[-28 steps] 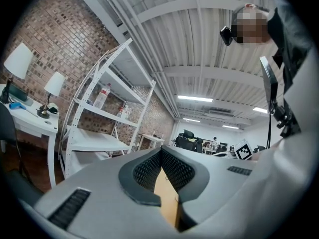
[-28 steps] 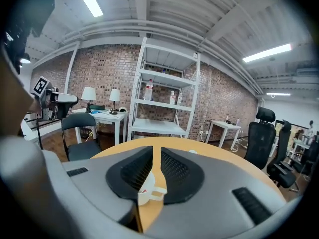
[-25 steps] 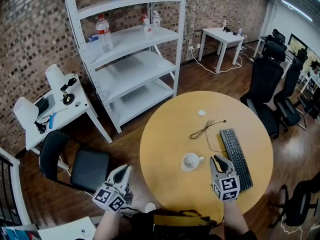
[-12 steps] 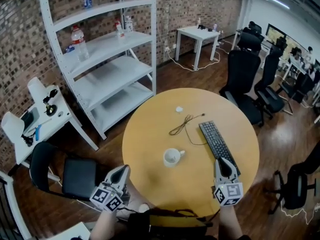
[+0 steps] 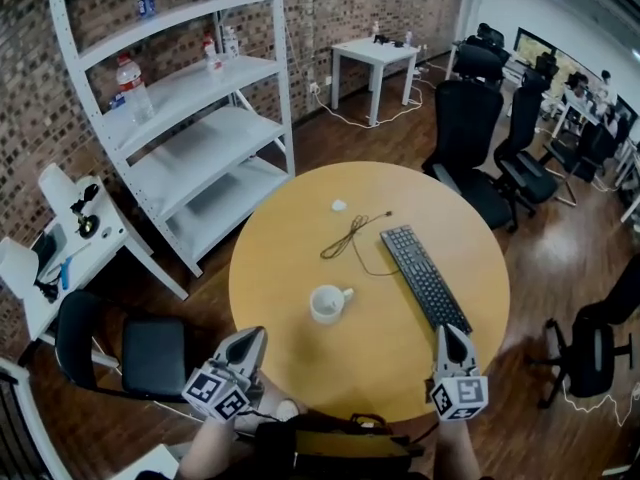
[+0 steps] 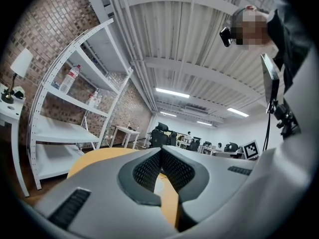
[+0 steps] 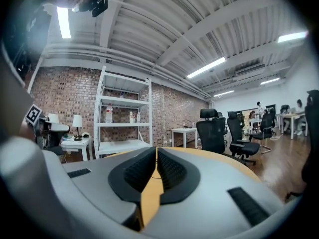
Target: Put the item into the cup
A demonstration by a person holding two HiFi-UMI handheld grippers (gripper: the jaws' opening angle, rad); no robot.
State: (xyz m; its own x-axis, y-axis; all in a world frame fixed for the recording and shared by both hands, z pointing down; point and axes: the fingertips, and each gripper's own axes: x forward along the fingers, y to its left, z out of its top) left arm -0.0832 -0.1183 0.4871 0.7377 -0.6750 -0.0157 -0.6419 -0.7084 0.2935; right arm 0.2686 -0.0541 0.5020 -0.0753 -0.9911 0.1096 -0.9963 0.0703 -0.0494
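We've got the round yellow wooden bench (image 5: 280, 268) spreading out ahead of both tools. The white ceramic cup (image 5: 326, 303) sits ahead, between them, and the small white item (image 5: 339, 206) lies well beyond it. Looks light to us, so pinch it across its sides. Our left hand-held gripper (image 5: 257, 334) is clenched and empty, the right hand-held gripper (image 5: 447, 330) closing on nothing.

1. Left gripper (image 5: 248, 338) is held low at the person's left, tilted so its jaws point forward and slightly inward.
2. In the left gripper view (image 6: 160, 151) its jaws meet at the tips with nothing between them.
3. Right gripper (image 5: 446, 331) is held low at the right, jaws pointing straight forward.
4. In the right gripper view (image 7: 156, 151) its jaws are closing, tips drawn together, empty.
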